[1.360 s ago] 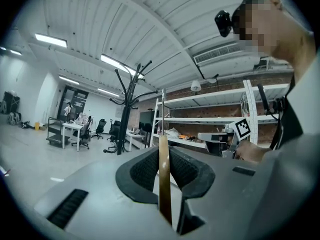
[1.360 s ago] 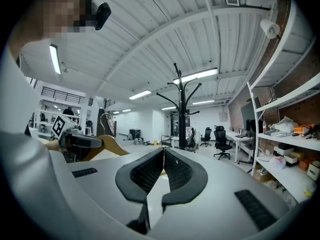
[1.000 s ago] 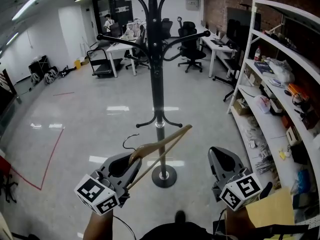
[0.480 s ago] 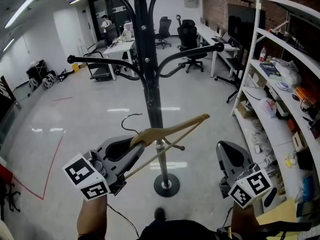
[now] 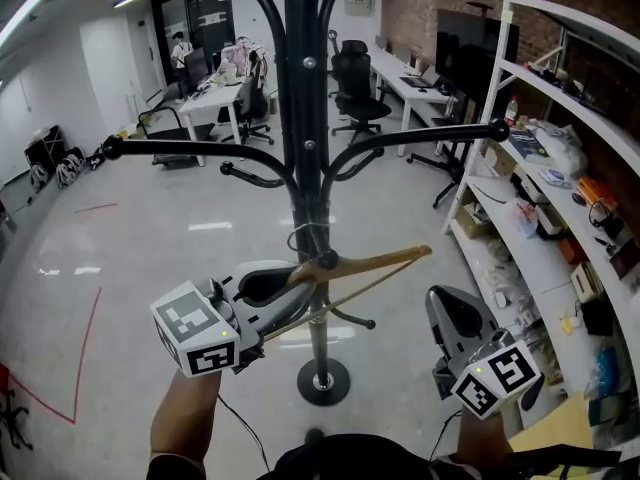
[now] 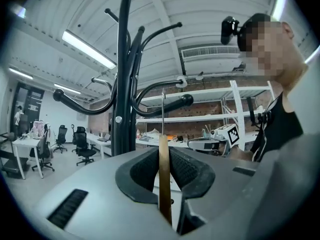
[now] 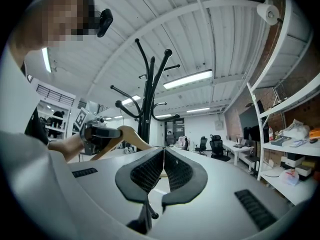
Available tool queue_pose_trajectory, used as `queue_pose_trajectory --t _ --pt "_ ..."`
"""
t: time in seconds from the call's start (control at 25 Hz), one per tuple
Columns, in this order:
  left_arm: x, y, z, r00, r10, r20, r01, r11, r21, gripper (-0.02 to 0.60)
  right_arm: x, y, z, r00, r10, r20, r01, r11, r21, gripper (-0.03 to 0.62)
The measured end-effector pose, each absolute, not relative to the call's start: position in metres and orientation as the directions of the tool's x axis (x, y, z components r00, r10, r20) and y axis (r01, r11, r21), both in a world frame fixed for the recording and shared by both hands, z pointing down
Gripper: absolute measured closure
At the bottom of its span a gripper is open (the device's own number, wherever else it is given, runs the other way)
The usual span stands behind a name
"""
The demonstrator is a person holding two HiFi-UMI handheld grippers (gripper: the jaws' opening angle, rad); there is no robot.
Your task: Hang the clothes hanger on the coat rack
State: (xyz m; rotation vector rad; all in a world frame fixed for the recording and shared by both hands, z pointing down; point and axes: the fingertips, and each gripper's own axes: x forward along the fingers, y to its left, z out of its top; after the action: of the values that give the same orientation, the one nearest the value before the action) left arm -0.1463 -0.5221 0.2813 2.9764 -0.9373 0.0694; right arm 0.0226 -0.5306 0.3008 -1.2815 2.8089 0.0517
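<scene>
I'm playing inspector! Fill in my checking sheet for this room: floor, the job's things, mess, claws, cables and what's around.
Surface: shiny grey floor with a red tape line on it.
Job's things: wooden hanger held up close to the black coat rack; its wire hook is by the pole, and I cannot tell if it touches.
Clutter: white shelves crowded with boxes and bits.
Grippers: left claw shut on the hanger; right claw shut, nothing in it.
Cables: thin dark cable trailing below the left claw.
Surroundings: desks, office chairs, brick wall, a person far off.
</scene>
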Motion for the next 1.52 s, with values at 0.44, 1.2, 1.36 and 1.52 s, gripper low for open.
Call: queue_pose_trajectory --t 0.44,1.2,1.36,1.52 --pt "-0.139 -0.553 0.302 0.845 -0.526 0.099 -0.527 -0.849 -0.015 0.529 0.026 -0.549 0.313 -0.602 -0.798 -0.043 -0.798 0.602 0.003 0.586" --pt "-0.139 -0.560 0.313 0.876 -0.482 0.029 -0.482 -0.876 -0.008 0.529 0.024 -0.558 0.328 -0.592 -0.805 -0.033 -0.805 0.593 -0.028 0.586" --pt "-0.138 -0.559 0.313 0.872 -0.490 0.002 -0.490 -0.871 -0.030 0.528 0.024 -0.556 0.327 -0.599 -0.800 -0.029 -0.800 0.600 -0.024 0.586" --pt "-0.143 -0.560 0.311 0.857 -0.514 -0.023 -0.515 -0.855 -0.065 0.522 0.026 -0.554 0.326 -0.596 -0.803 -0.026 -0.802 0.597 -0.020 0.586"
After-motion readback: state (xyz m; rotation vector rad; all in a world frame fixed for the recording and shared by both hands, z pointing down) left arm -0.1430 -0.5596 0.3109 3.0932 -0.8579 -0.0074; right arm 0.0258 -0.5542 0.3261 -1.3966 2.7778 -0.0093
